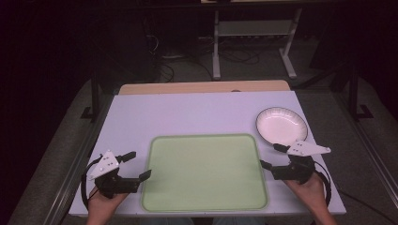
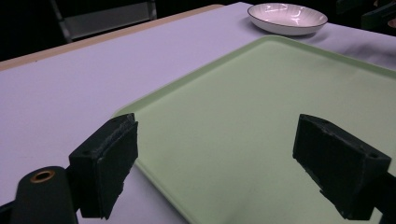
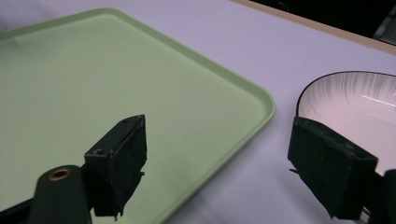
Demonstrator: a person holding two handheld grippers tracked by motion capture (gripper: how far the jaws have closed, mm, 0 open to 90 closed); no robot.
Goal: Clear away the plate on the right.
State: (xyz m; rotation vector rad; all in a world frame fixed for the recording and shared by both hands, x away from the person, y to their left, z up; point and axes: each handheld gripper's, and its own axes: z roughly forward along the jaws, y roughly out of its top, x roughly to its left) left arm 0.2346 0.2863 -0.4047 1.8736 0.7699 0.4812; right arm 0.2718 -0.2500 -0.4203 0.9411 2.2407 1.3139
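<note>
A pale green tray lies bare at the table's near middle. A white bowl with a dark rim stands just beyond the tray's far right corner. My left gripper hovers at the tray's left edge, jaws wide apart and nothing between them. My right gripper sits at the tray's right edge, just in front of the bowl, also open and holding nothing. In the left gripper view the tray spreads ahead of my left gripper, with the bowl beyond. The right gripper view has my right gripper over the tray corner, beside the bowl.
The white tabletop has a wooden strip along its far edge. Beyond it, on the dark floor, stand desk legs and cables. Metal frame rails run along both sides of the table.
</note>
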